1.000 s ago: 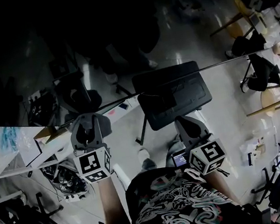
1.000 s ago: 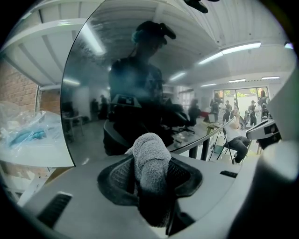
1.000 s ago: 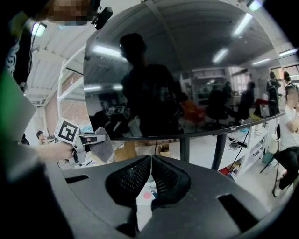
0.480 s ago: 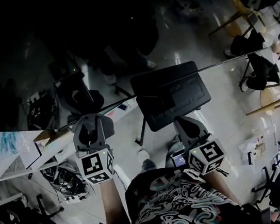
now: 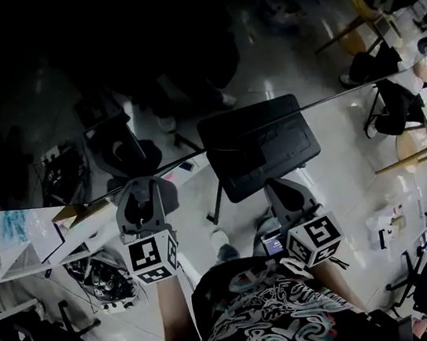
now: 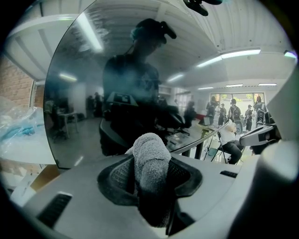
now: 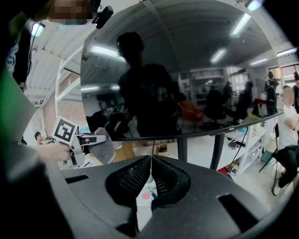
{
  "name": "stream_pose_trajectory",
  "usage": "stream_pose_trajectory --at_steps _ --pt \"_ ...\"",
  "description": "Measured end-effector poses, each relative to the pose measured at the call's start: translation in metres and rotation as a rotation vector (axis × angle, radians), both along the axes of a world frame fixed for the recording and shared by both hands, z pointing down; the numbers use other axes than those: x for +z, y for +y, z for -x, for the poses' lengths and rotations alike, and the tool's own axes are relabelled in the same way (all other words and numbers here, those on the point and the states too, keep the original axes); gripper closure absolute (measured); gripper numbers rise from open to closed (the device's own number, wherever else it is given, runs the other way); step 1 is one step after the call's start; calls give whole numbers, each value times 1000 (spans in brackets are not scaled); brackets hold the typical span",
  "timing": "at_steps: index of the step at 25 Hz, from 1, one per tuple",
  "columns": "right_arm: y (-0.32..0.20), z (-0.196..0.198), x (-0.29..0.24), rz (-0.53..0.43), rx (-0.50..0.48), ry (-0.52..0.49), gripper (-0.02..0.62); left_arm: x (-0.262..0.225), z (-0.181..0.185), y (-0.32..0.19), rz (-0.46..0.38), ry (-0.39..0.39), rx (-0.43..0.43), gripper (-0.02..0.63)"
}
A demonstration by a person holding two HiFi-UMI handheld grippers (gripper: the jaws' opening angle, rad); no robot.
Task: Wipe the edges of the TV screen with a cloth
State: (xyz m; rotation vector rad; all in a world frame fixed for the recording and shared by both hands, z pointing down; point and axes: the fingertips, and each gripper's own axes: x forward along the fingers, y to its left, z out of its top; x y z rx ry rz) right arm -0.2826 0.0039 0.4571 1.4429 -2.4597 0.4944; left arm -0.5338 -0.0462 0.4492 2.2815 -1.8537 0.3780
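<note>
**Head view.** The TV screen (image 5: pixel 179 44) fills the upper part as a dark, mirror-like sheet. Its lower edge (image 5: pixel 345 95) runs slantwise across the picture. The left gripper (image 5: pixel 139 194) sits just below that edge, pointing up at it. The right gripper (image 5: pixel 281 189) is also below the edge, further along it and well apart from the left one. The cloth cannot be made out here.

**Left gripper view.** The jaws are clamped on a grey terry cloth (image 6: pixel 150 161), rolled into a thick wad that stands up past the jaw tips toward the glass. Whether the wad touches the screen cannot be told. The screen's left border curves down just to the left of the cloth, so this gripper is near the lower left corner.

**Right gripper view.** The jaws are pressed together with nothing between them. The lower edge crosses above them, with the stand post (image 7: pixel 217 150) dropping from it on the right. Far along the edge toward the corner, the left gripper shows with the cloth hanging just under the bezel.

**What could go wrong.**
- Little cloth projects beyond the jaws, so a steep approach could bring hard plastic against the bezel or glass and mark it.
- The roll could be dragged out of the grip if it catches on the corner.
- A firm push could rock the panel on its post, since the empty right gripper is not steadying it.
- The wipe could also drift onto the screen face and miss the rim.
</note>
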Motion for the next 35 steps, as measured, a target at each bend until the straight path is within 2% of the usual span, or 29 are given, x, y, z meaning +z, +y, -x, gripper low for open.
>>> stream_pose_trajectory --at_steps 21,35 --pt "-1 -18 0 -3 39 -3 563 0 -29 -7 -2 24 44 453" --pt "-1 -32 -4 -11 75 -12 563 -1 -56 -13 -1 32 103 454"
